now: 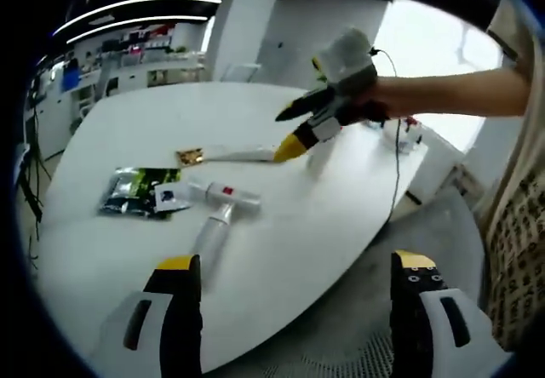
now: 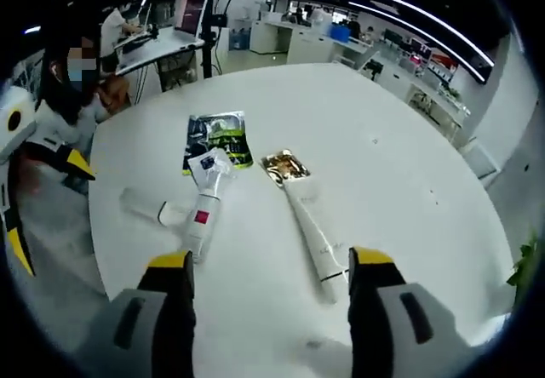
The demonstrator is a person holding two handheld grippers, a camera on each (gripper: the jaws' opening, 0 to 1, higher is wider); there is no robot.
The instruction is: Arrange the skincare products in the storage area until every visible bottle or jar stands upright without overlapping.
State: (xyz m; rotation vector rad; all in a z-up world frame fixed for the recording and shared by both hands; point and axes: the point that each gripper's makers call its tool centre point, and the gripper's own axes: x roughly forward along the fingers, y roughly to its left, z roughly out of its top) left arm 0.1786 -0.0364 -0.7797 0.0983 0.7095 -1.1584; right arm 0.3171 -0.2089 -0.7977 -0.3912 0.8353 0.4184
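Several skincare items lie flat on the round white table (image 2: pixel 383 140). A long white tube (image 2: pixel 312 229) with a gold crimped end lies between my right gripper's (image 2: pixel 271 263) open jaws, just ahead of them. To its left lie a white tube with a red label (image 2: pixel 201 216) and a plain white tube (image 2: pixel 145 206). In the left gripper view the same tubes show: gold-ended (image 1: pixel 232 154), red-labelled (image 1: pixel 225 193), plain (image 1: pixel 212 235). My left gripper (image 1: pixel 296 267) is open at the table's near edge, holding nothing. The right gripper (image 1: pixel 289 129) hovers over the gold-ended tube.
A green and black sachet (image 2: pixel 218 138) and a small white sachet (image 2: pixel 208 163) lie beyond the tubes. The left gripper (image 2: pixel 49 209) shows off the table's left side. A person sits at a desk (image 2: pixel 157 48) behind. Small items (image 1: pixel 402 131) stand at the far table edge.
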